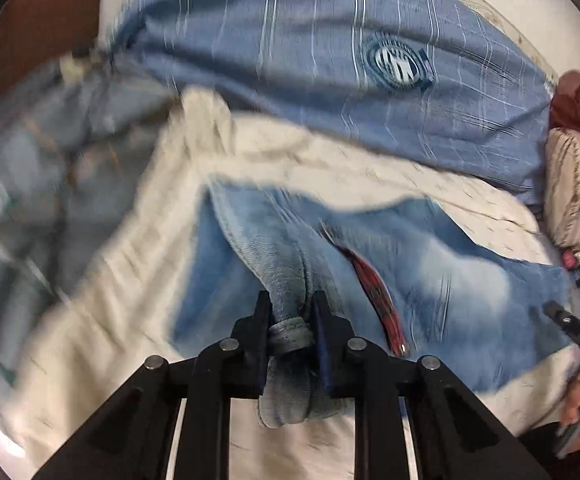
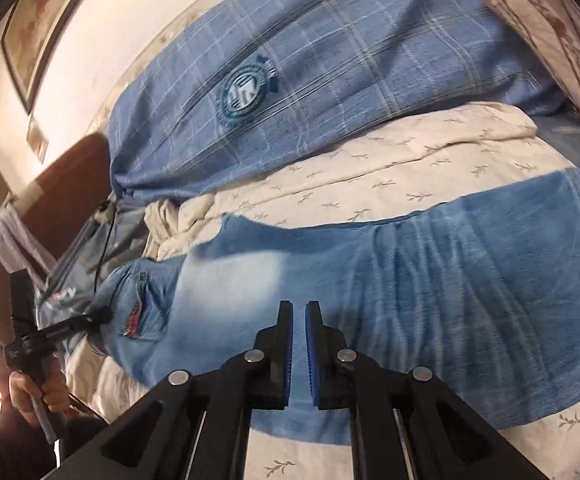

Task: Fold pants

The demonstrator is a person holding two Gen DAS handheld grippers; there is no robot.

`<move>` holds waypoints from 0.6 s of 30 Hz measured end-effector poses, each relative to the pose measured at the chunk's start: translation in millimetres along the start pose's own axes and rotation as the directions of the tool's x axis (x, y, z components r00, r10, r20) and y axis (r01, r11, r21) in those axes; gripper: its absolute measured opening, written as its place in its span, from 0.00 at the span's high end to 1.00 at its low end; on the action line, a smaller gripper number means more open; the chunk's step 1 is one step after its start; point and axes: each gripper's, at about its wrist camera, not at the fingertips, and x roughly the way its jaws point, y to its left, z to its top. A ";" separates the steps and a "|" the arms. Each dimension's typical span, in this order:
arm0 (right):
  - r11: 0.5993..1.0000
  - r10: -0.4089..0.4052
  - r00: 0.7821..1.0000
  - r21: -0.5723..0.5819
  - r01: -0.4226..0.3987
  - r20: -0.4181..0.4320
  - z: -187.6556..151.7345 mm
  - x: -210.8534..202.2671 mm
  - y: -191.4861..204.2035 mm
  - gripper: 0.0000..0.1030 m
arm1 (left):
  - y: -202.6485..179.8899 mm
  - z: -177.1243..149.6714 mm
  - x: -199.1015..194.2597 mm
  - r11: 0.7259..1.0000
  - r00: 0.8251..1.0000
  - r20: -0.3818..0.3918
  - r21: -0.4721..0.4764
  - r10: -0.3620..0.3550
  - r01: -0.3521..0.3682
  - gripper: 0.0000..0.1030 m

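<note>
The pants are faded blue jeans spread on a cream bedsheet. My left gripper is shut on a bunched waistband edge of the jeans and lifts it off the bed. A red patch shows on the denim beside it. In the right wrist view the jeans lie across the bed. My right gripper hovers just above the denim with a narrow gap between its blue pads and nothing in it. The left gripper shows there at the waist end.
A blue plaid duvet with a round crest lies bunched behind the jeans. A cream patterned pillow sits at the right. A brown headboard and wall stand at the left. Other clothes lie at the left.
</note>
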 end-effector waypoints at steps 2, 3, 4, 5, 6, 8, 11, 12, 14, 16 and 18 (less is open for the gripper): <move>0.999 0.009 1.000 0.039 -0.010 0.013 3.3 -3.6 -7.3 0.92 | 8.0 19.2 -3.0 0.998 0.999 -0.002 0.028 0.048 -0.048 0.81; 0.999 -0.001 1.000 0.051 0.000 0.021 4.4 -5.4 -10.8 0.92 | 14.9 22.7 -2.2 0.996 0.996 0.000 0.030 0.088 -0.088 0.80; 0.998 -0.012 1.000 0.055 0.011 0.025 5.4 -6.8 -12.9 0.92 | 22.7 25.3 1.6 0.989 0.990 0.006 0.035 0.144 -0.144 0.80; 0.998 -0.019 1.000 0.058 0.018 0.024 5.9 -6.6 -13.3 0.92 | 24.9 23.9 6.5 0.980 0.981 0.005 0.035 0.194 -0.194 0.79; 0.997 -0.026 1.000 0.068 0.024 0.018 6.2 -6.5 -15.7 0.92 | 33.7 16.6 19.8 0.959 0.958 -0.040 0.025 0.284 -0.283 0.75; 0.996 -0.033 0.999 0.086 0.033 0.001 5.9 -5.7 -20.9 0.92 | 41.9 2.0 43.9 0.949 0.932 -0.187 0.006 0.310 -0.314 0.64; 0.994 -0.047 0.999 0.095 0.049 -0.021 5.3 -5.6 -26.6 0.92 | 39.1 -17.2 40.5 0.957 0.944 -0.182 -0.040 0.276 -0.287 0.57; 0.994 -0.060 0.998 0.088 0.062 -0.029 5.4 -5.8 -27.7 0.92 | 33.5 -19.9 31.5 0.956 0.947 -0.150 -0.025 0.285 -0.292 0.50; 0.993 -0.100 0.995 0.061 0.101 -0.031 7.0 -9.8 -31.7 0.92 | 23.4 -22.6 11.2 0.950 0.948 -0.088 -0.030 0.307 -0.311 0.48; 0.989 -0.134 0.991 0.061 0.133 0.001 12.0 -19.5 -38.0 0.92 | 9.0 -21.5 -8.7 0.948 0.948 -0.004 -0.002 0.320 -0.320 0.47; 0.982 -0.163 0.985 0.107 0.156 0.063 19.0 -38.9 -55.5 0.92 | -11.1 -19.9 -25.6 0.943 0.941 0.086 0.023 0.328 -0.331 0.38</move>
